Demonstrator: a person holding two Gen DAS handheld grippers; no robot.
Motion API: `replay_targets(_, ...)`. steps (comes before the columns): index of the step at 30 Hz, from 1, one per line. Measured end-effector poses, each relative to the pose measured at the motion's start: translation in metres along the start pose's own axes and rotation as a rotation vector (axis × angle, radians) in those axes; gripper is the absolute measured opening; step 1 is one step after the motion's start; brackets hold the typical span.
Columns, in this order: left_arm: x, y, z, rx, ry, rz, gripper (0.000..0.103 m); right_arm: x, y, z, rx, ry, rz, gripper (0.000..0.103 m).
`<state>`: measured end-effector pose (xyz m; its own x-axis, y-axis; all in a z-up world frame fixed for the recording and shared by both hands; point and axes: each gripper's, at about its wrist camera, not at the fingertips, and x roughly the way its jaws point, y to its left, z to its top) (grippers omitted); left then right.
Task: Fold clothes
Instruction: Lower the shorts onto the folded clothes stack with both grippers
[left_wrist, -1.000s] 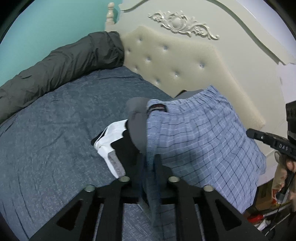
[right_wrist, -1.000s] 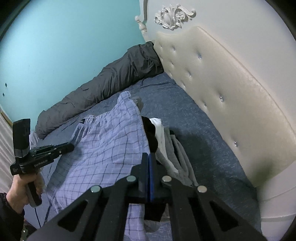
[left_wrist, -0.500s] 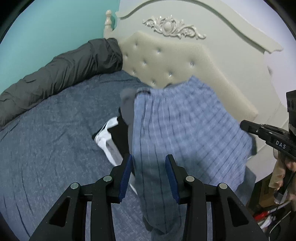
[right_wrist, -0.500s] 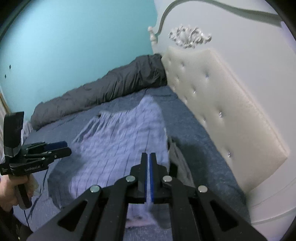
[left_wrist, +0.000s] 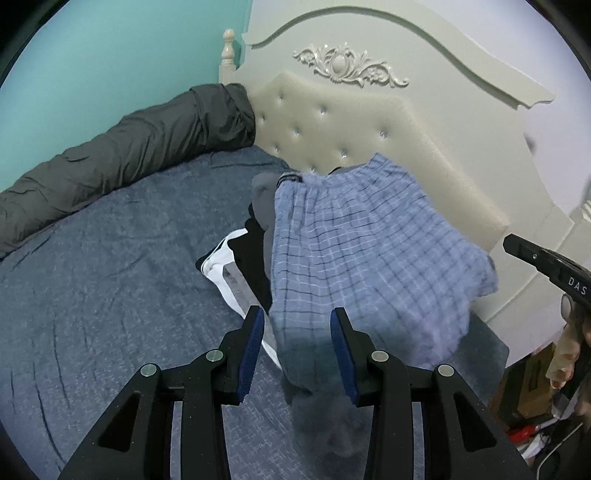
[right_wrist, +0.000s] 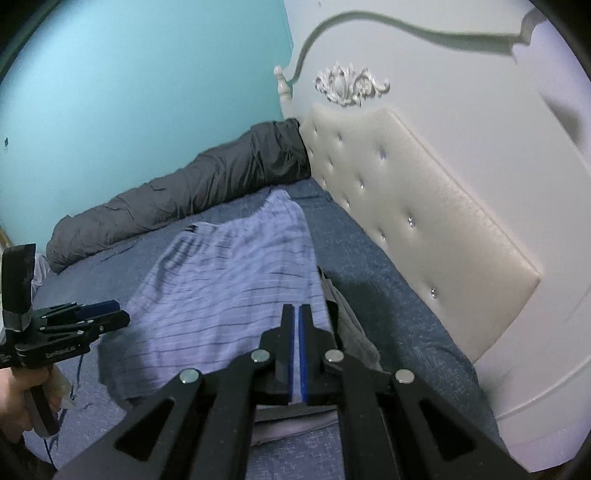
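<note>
Blue checked shorts (left_wrist: 369, 266) lie spread on the bed (left_wrist: 110, 288), over a pile of dark and white clothes (left_wrist: 240, 266), just ahead of the left gripper (left_wrist: 297, 350), whose jaws stand spread and empty. The right gripper (right_wrist: 295, 354) has its jaws almost pressed together, a narrow slit between them, with the shorts' near edge just ahead.

**Materials and finishes**

My left gripper (left_wrist: 297, 339): matt black plastic, blue rubbery pads, shiny metal bolts. Blue checked woven-cloth shorts (left_wrist: 362, 251), soft, thin. Dark blue textured bedsheet (left_wrist: 110, 295), matt. Cream tufted headboard (right_wrist: 417, 206), smooth padded leatherette, faint sheen. Grey rolled quilt (left_wrist: 122, 147), crinkly.
</note>
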<state>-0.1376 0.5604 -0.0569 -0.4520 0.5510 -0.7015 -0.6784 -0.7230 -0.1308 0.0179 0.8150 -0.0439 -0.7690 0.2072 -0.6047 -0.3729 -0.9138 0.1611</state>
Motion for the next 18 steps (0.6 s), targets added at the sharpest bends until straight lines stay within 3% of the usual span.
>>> replay_targets(18, -0.118, -0.03, -0.024, 0.014, -0.122, 0.006, 0.056, -0.107, 0.049, -0.026, 0.026, -0.09, 0.0, 0.002)
